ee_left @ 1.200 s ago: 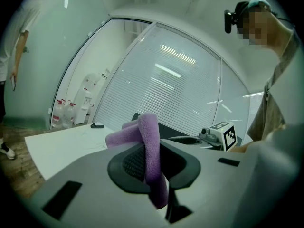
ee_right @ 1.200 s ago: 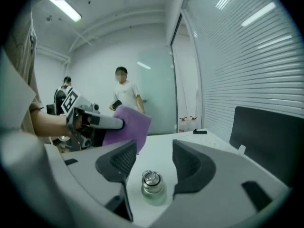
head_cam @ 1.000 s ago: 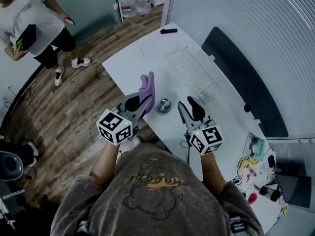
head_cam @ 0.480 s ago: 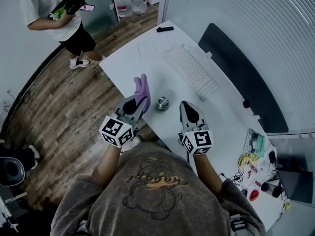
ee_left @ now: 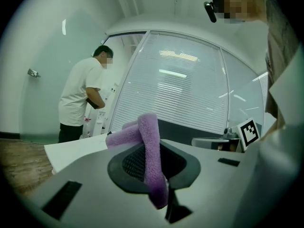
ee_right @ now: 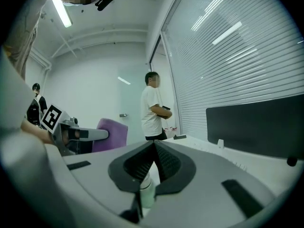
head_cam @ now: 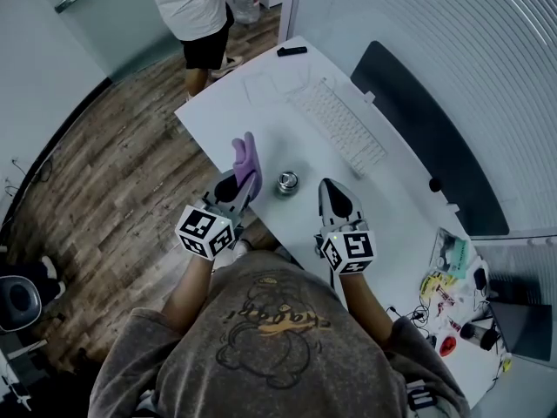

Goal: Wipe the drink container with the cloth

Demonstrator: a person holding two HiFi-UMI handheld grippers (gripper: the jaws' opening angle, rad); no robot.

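My left gripper [head_cam: 245, 181] has its jaws clamped on the purple cloth [head_cam: 247, 153]; my right gripper [head_cam: 332, 188] has its jaws closed on nothing; the drink container [head_cam: 287, 183] stands on the desk [head_cam: 261, 103] between them.

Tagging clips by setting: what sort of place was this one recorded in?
Most likely an office: a white desk with a keyboard and a dark screen, backed by slatted blinds.
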